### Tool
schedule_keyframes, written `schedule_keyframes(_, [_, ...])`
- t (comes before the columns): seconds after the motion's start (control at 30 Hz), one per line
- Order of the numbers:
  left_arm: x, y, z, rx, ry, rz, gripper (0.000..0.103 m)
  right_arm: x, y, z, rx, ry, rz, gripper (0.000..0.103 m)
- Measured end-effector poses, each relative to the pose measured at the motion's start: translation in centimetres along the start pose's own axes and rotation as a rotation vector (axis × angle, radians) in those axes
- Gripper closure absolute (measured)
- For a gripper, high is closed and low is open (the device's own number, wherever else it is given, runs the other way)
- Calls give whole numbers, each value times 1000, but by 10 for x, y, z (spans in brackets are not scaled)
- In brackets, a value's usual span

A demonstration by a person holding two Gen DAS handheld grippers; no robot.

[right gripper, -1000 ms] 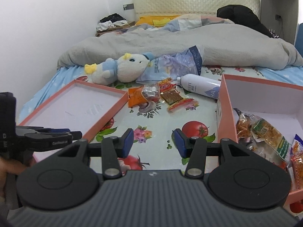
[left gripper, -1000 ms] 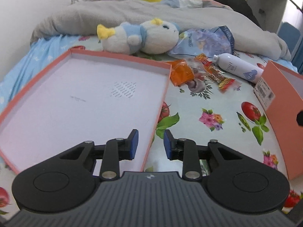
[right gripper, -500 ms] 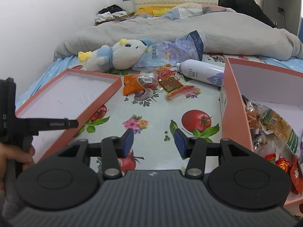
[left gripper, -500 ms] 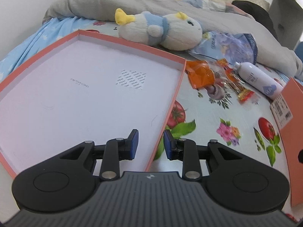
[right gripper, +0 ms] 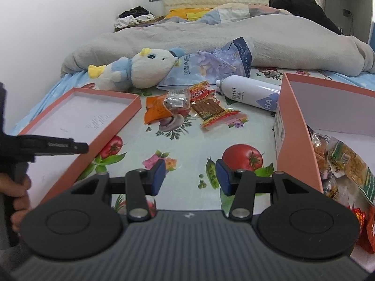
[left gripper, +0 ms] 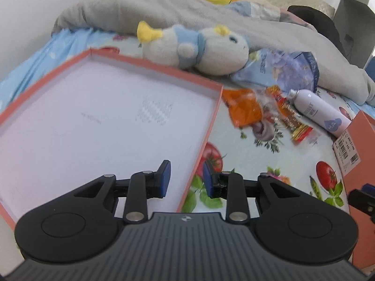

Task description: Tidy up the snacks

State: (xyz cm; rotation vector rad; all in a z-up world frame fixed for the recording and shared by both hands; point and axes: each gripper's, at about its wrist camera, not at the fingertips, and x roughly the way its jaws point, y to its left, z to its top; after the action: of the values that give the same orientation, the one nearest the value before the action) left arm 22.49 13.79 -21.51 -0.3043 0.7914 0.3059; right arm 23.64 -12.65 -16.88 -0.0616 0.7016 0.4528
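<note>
Three loose snack packets are being left in a cluster on the floral sheet: an orange packet [right gripper: 156,111], a clear packet [right gripper: 176,100] and a red spicy-strip packet [right gripper: 214,109]. One shallow box lid [left gripper: 98,126] is being straddled at its right rim by the spread left gripper [left gripper: 186,181]. The right gripper [right gripper: 190,177] is being held spread over the sheet, beside one deep box [right gripper: 297,126] where more snacks are being kept.
</note>
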Motion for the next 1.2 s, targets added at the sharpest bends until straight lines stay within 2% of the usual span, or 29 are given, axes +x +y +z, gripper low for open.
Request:
schedule_keyframes(0.07, [-6,-6,7,10,-11,-22,62,6,0,2,-3,-8,-3,53])
schedule_keyframes(0.13, [-10,-13,16,8,-7,-58,42,12,-2,5,7,-11,-4,53])
schedule_keyframes(0.23, [-9,-35,30,82,-38,-94,35,23,-4,8,31,-13,-4,53])
schedule_keyframes(0.33, [5,-55,47,99,-12,-180,26,37,-6,9,46,-12,-13,53])
schedule_keyframes(0.4, [18,-70,55,130,5,-191,22,46,-6,10,55,-7,-25,53])
schedule_keyframes(0.47, [34,-85,63,165,33,-182,21,54,-7,11,61,-4,-37,53])
schedule_keyframes(0.57, [61,-96,73,153,81,-201,20,68,-14,12,100,0,-40,53])
schedule_keyframes(0.67, [86,-104,82,143,109,-202,15,85,-23,12,165,7,-60,54])
schedule_keyframes(0.77, [108,-111,90,142,128,-228,14,97,-29,12,225,-2,-42,54])
schedule_keyframes(0.87, [125,-119,99,150,128,-207,12,109,-33,15,267,-1,-56,55])
schedule_keyframes(1.1, [151,-147,103,322,86,-112,9,125,-47,19,389,-24,-52,54])
schedule_keyframes(1.2, [158,-148,100,328,80,-109,5,130,-50,19,409,-25,-60,58])
